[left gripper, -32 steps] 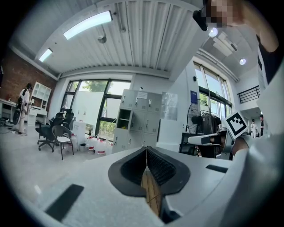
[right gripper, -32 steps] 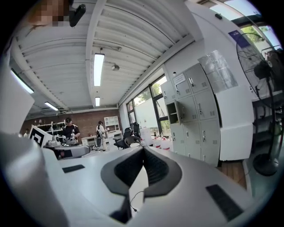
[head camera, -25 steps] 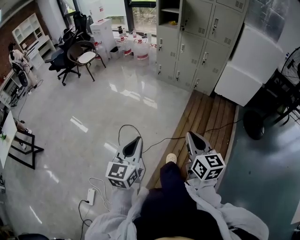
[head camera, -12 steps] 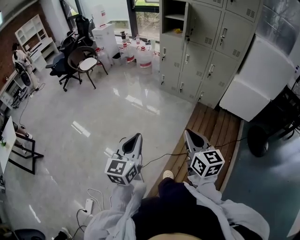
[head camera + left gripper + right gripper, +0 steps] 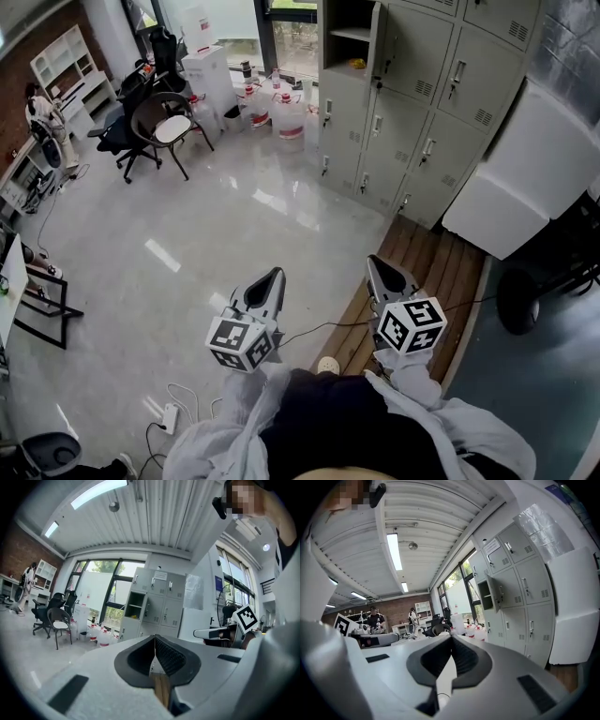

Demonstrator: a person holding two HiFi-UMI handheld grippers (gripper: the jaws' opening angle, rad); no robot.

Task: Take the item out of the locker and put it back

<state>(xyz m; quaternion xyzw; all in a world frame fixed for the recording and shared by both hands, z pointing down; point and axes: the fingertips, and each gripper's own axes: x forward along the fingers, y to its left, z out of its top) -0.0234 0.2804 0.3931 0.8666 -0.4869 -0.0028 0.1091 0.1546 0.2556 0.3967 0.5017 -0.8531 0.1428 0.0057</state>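
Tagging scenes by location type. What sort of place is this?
Probably an office or lab workroom: a bank of grey metal lockers, office chairs near white shelving, and large water jugs beside the lockers.

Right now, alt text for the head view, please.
Seen from above, a person holds the left gripper and right gripper, both shut and empty, over a glossy floor. Ahead stand grey lockers, one upper compartment open with a small yellow item inside; chairs and water jugs sit left.

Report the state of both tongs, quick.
Left tongs: closed, holding nothing.
Right tongs: closed, holding nothing.
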